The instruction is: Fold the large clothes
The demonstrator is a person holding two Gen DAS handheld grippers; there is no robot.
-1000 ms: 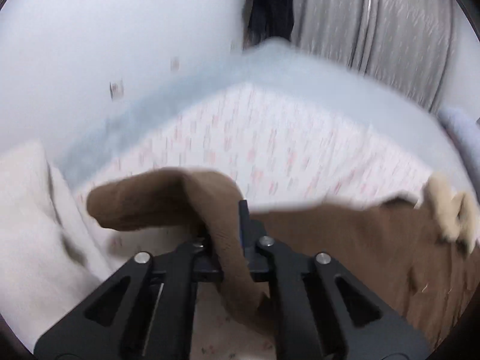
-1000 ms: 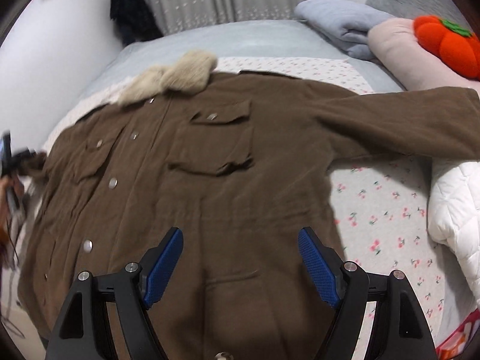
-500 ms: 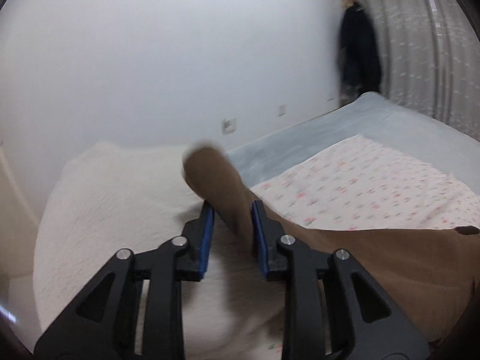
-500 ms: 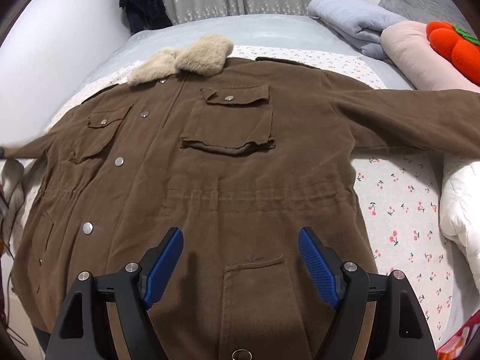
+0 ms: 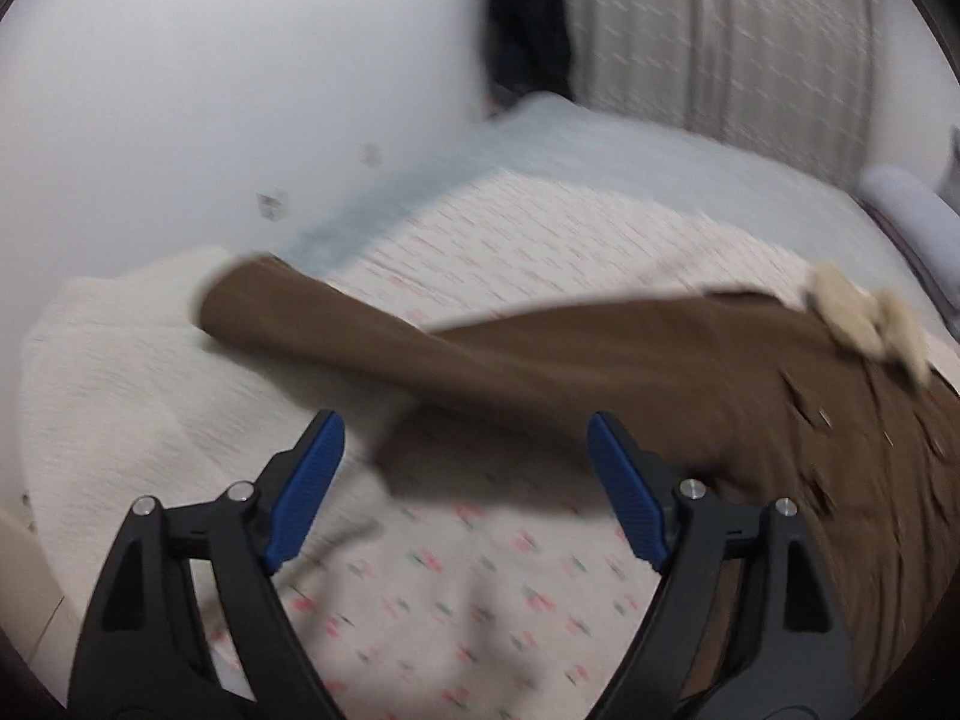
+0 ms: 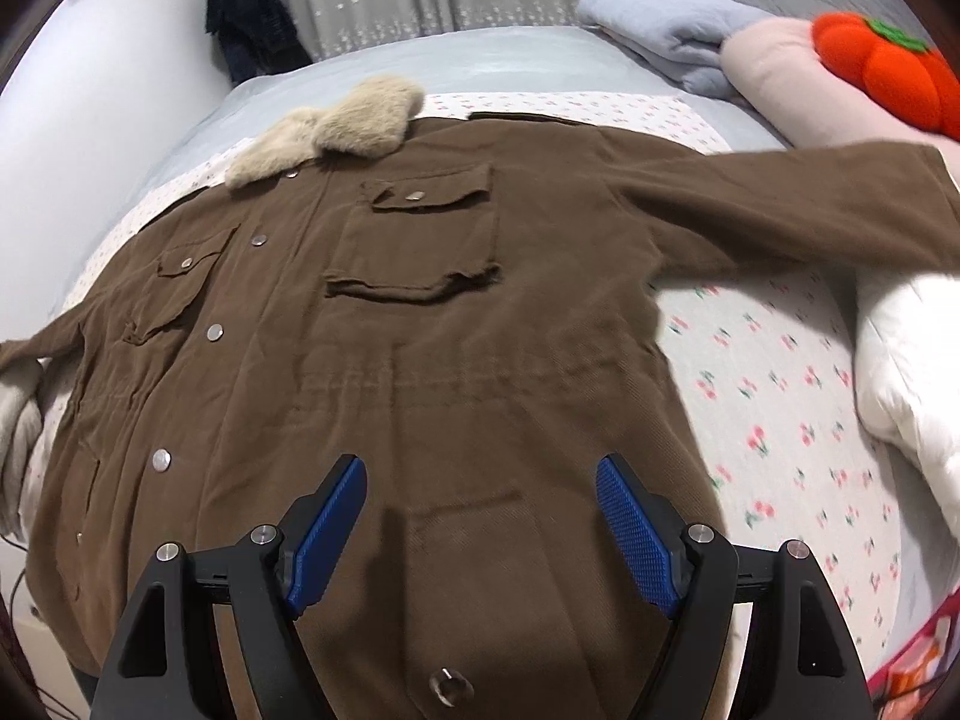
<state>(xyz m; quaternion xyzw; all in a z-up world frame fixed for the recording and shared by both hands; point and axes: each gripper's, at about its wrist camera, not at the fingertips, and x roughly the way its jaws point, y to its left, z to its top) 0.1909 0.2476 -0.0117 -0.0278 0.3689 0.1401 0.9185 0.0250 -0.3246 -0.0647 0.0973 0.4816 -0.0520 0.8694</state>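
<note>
Brown corduroy coat with beige fur collar (image 6: pixel 384 324): flat on bed, sleeves out. Left gripper (image 5: pixel 465 489), right gripper (image 6: pixel 480 531): jaws wide, empty, w/ coat ahead (left view blurred). Risk: thick fabric bunching, slipping from shallow pinch.

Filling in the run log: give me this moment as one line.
stage: coat spread flat | brown coat: front up on bed, sleeves out | left gripper: open, empty | right gripper: open, over hem

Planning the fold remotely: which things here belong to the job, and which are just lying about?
Job: brown jacket, its fur collar, left sleeve, right sleeve.

Lying about: orange plush, blue-grey blanket, pink pillow, white duvet.
</note>
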